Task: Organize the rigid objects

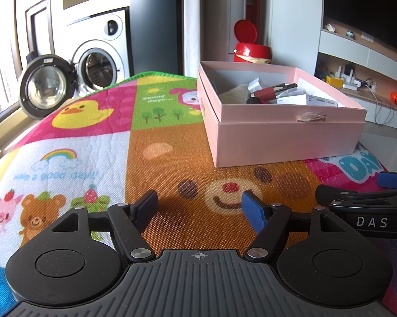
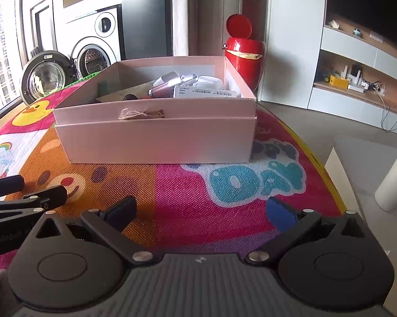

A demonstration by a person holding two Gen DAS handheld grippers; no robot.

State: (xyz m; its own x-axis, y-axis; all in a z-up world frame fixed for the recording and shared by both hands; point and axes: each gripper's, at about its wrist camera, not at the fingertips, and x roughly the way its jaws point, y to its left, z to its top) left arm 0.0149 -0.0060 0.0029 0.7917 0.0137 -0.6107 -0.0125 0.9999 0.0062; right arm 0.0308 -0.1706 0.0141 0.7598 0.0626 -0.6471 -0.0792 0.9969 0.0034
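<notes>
A pink cardboard box (image 1: 285,140) stands on a colourful cartoon play mat (image 1: 98,142). It shows head-on in the right wrist view (image 2: 156,142). Inside lie a dark red tube (image 1: 267,93), white packets (image 1: 317,99) and other small items; in the right wrist view I see a pinkish tube (image 2: 164,89) and a labelled white box (image 2: 206,93). My left gripper (image 1: 200,210) is open and empty, low over the mat, short of the box. My right gripper (image 2: 202,212) is open and empty, also in front of the box.
A red bin (image 1: 251,49) with its lid up stands behind the box. A washing machine with its door open (image 1: 46,87) is at the back left. Shelves with cables (image 1: 362,79) are at the right. The mat's right edge (image 2: 327,174) drops to the floor.
</notes>
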